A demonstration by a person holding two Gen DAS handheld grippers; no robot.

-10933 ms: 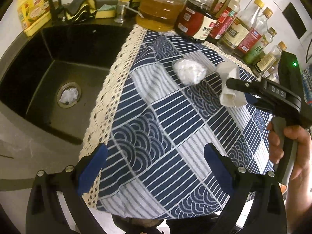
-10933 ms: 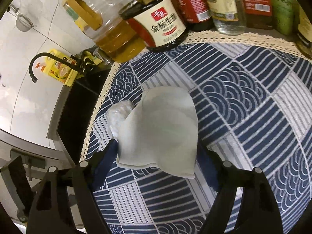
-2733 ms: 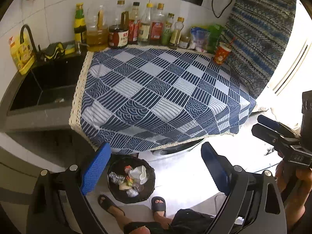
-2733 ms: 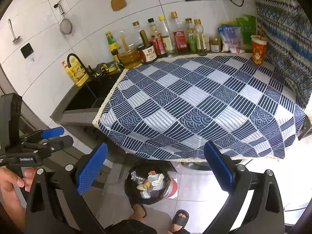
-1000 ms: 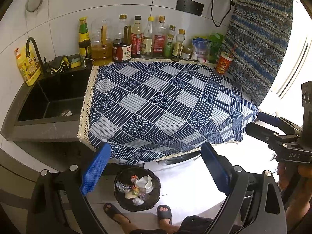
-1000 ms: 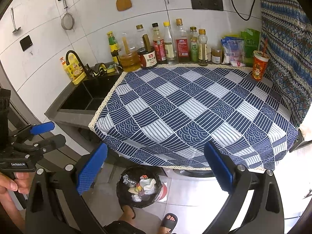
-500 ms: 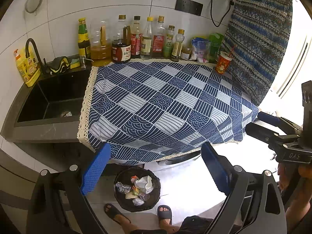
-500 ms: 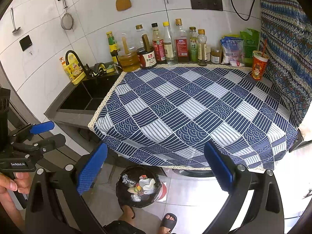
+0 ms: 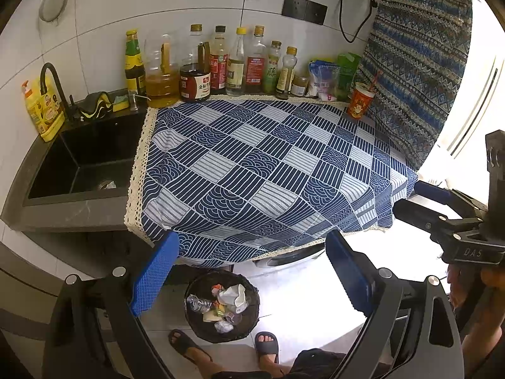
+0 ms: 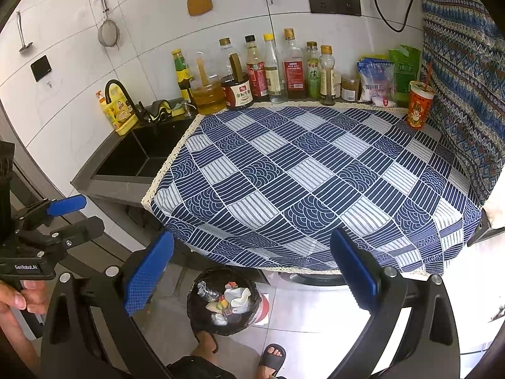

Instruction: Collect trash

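the white scrap (image 9: pixel 109 184) in the drain at the bottom of the sink (image 9: pixel 47 170) may get missed, since the left claw (image 9: pixel 252 278) and right claw (image 10: pixel 252 276) both hang open and empty over the bin (image 9: pixel 192 319) of trash (image 9: pixel 232 297) below the counter's front edge.

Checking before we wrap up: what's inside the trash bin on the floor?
The trash bin holds a crumpled white paper cup, clear plastic wrap and small colourful scraps. Whatever lies beneath that top layer is covered.
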